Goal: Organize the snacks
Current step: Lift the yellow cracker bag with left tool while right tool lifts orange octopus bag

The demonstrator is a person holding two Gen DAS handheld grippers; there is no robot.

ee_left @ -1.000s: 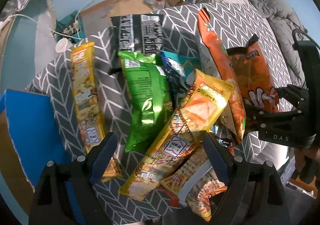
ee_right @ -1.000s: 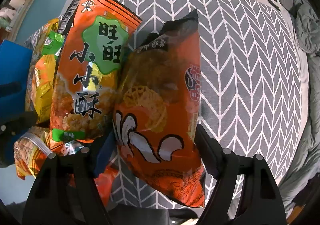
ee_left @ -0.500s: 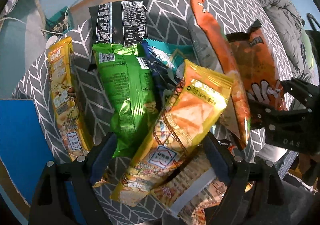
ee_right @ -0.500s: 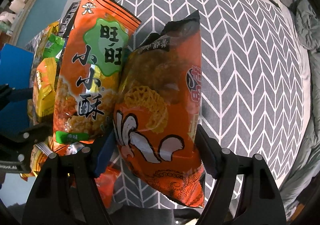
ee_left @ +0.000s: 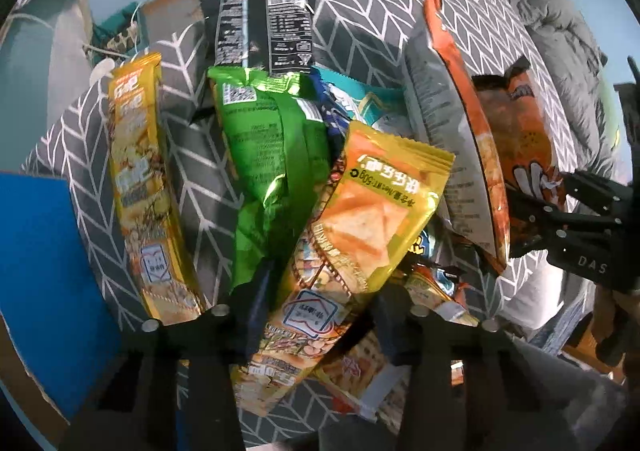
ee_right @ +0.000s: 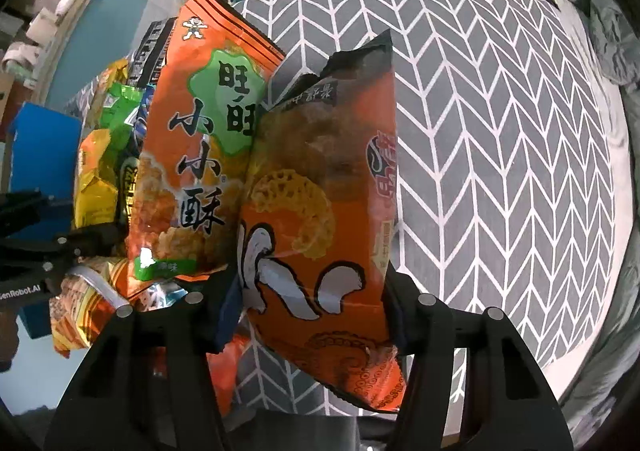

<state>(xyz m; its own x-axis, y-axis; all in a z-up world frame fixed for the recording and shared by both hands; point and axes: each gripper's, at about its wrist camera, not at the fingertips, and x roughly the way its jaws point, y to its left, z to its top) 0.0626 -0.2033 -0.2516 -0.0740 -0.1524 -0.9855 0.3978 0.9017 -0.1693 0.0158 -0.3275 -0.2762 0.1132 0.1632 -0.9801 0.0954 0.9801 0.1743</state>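
A bed with a grey chevron cover (ee_right: 500,131) fills most of both views, and a heap of snack packets lies on its left part. Beside the cover's edge sits a blue board (ee_left: 36,271).

The largest packet is the orange bag with a green badge (ee_right: 192,155), leaning against the orange octopus bag (ee_right: 320,211) on its right. The right gripper (ee_right: 312,311) points down over the octopus bag; its jaws are closing, with the bag's lower part between them and both fingers touching its sides.

In the left wrist view, a green bag (ee_left: 264,155) lies in the middle of the heap, its top under a black bag (ee_left: 256,31) showing printed label text. A yellow-orange cracker packet (ee_left: 360,219) slants across the green bag's right side. The left gripper (ee_left: 316,315) points straight down at it; the jaws are closing, the packet's lower end sits between them, and both fingers press its edges.

A long yellow packet (ee_left: 140,191) lies alone on the cover, left of the heap. A teal packet (ee_left: 376,107) peeks out behind the cracker packet.
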